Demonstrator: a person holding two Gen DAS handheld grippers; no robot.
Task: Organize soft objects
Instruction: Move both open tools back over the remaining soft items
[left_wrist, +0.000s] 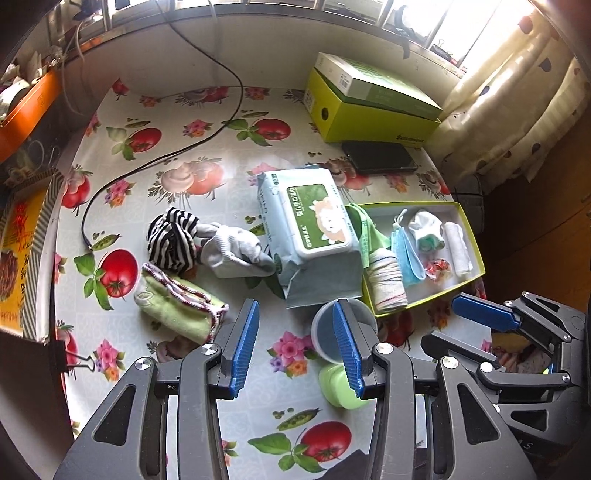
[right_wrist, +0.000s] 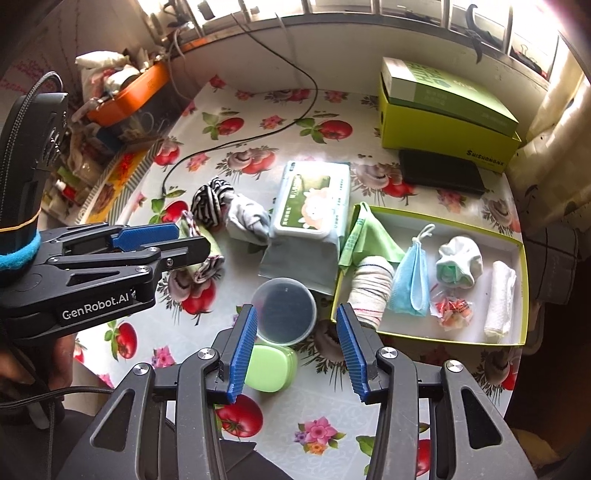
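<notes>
On the flowered tablecloth lie a black-and-white striped cloth (left_wrist: 171, 240), a grey sock (left_wrist: 236, 253) and a folded green towel (left_wrist: 177, 304). A green-rimmed box (right_wrist: 517, 288) at the right holds a rolled striped towel (right_wrist: 371, 290), a blue face mask (right_wrist: 412, 280), a white-green sock ball (right_wrist: 460, 264), a white roll (right_wrist: 500, 297) and a green cloth (right_wrist: 364, 240). My left gripper (left_wrist: 295, 347) is open and empty, above the table near the green towel. My right gripper (right_wrist: 297, 352) is open and empty, in front of the box.
A wet-wipes pack (left_wrist: 314, 225) lies mid-table. A clear round tub (right_wrist: 284, 312) and a green case (right_wrist: 269, 369) sit near the front. Green boxes (right_wrist: 447, 110) and a black case (right_wrist: 441, 171) stand at the back right. A black cable (left_wrist: 155, 162) crosses the table.
</notes>
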